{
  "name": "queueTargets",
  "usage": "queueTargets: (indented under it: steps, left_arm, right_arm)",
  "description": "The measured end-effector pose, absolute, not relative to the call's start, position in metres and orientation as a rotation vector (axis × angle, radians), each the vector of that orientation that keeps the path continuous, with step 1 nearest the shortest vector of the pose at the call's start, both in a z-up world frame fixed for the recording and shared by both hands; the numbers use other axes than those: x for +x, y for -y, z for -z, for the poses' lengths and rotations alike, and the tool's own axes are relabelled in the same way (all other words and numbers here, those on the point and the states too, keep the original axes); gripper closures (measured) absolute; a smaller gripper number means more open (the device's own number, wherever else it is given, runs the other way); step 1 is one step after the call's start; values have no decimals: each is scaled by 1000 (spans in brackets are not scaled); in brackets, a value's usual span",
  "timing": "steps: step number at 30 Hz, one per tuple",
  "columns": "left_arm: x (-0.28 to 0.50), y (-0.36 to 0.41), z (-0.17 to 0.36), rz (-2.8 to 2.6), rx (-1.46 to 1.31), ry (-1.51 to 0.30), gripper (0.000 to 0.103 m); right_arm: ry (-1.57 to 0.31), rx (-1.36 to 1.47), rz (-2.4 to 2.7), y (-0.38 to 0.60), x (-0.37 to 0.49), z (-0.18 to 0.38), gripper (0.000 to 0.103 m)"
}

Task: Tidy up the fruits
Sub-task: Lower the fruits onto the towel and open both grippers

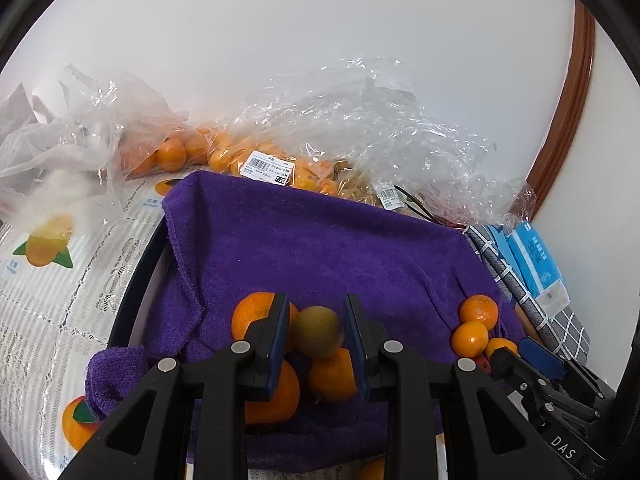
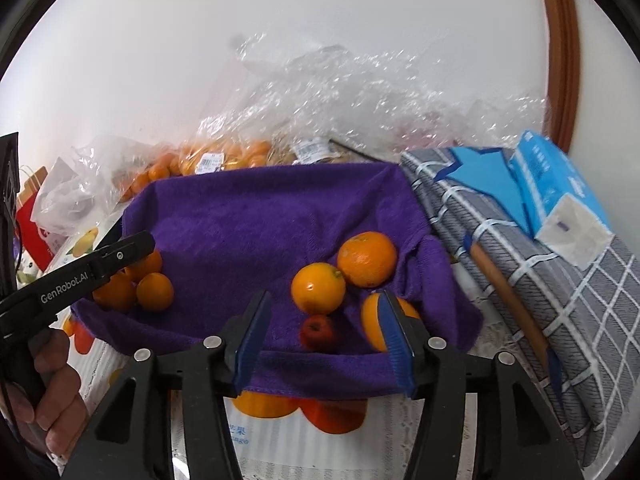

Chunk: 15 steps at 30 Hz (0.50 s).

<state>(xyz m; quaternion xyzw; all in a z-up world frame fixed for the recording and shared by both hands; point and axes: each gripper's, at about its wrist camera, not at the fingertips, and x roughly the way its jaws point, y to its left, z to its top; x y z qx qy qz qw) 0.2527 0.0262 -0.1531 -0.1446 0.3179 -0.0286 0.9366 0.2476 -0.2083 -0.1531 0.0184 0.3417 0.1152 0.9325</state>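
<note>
Fruit on the purple towel (image 1: 320,240), with my two grippers spread apart over it.

My left gripper (image 1: 318,334) hangs released above the towel, and a blurred greenish-yellow round fruit (image 1: 318,332) sits between its blue pads; I cannot tell whether they touch it. Round as it is, it shows no long axis or heading. Around it I count three oranges: one behind the left pad (image 1: 256,314), one below it (image 1: 276,394), one under the green fruit (image 1: 332,376). My right gripper (image 2: 324,334) is likewise spread wide, gripping nothing, over a small red fruit (image 2: 318,332). Three oranges cluster there: (image 2: 318,288), (image 2: 367,258) and one half hidden by my right pad (image 2: 372,320). Clear plastic bags (image 1: 360,128) holding more oranges lie behind the towel.
</note>
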Motion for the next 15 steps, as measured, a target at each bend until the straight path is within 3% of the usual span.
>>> queueTargets:
  steps: [8, 15]
  left_arm:
    - [246, -24, 148, 75, -297, -623, 62]
    - [237, -25, 137, 63, -287, -601, 60]
  right_arm:
    - [-711, 47, -177, 212, 236, 148, 48]
    - [-707, -40, -131, 201, 204, 140, 48]
